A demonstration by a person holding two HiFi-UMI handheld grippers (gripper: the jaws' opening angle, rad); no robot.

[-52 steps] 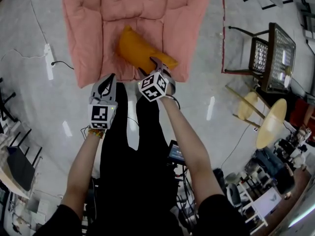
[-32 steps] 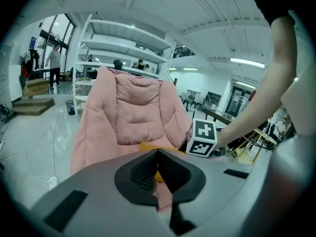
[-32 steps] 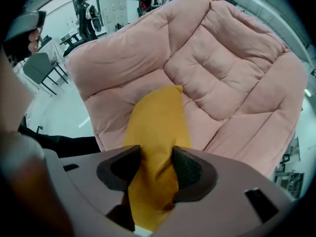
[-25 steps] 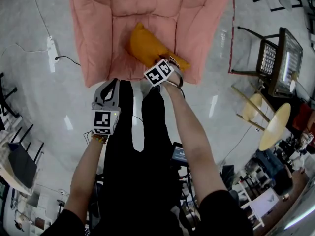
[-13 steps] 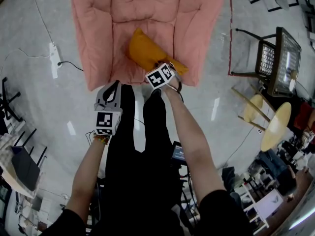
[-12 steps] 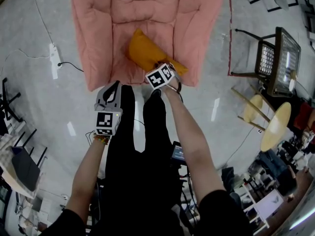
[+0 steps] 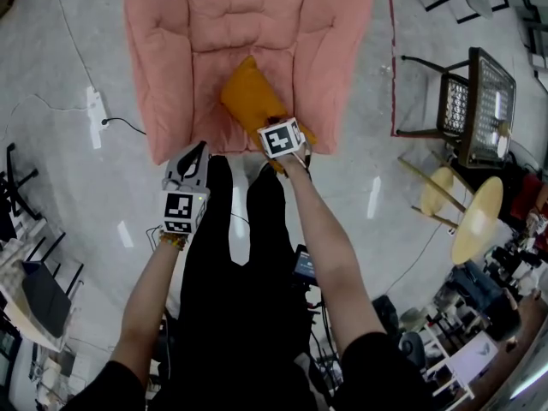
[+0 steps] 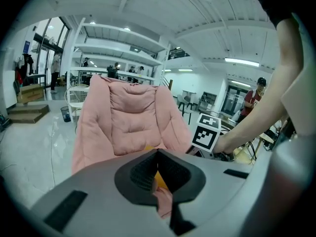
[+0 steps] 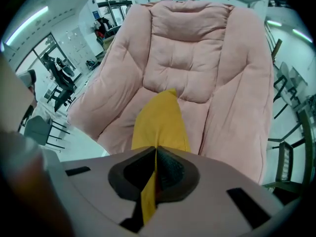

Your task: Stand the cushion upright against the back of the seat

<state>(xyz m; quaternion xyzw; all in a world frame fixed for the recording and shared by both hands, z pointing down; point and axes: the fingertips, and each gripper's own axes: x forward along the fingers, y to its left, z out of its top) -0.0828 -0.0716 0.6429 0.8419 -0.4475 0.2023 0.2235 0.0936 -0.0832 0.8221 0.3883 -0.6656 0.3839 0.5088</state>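
My right gripper [image 9: 155, 157] is clamped on the near edge of the yellow cushion [image 7: 251, 101], which lies slanted on the pink armchair's [image 7: 163, 67] seat. My left gripper [image 7: 195, 154] hovers just off the armchair's front edge, jaws together and empty.

Glossy pale floor [image 7: 77, 187], white power strip [image 7: 94, 116], round wooden table [image 7: 479, 221], black wire chair [image 7: 492, 101]

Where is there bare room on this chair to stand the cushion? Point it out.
The backrest above the cushion's far end is bare, bordered by both armrests. Narrow strips of seat run either side of the cushion. The front edge is crowded: the right gripper, jaws shut on the cushion's near corner, and the person's legs.
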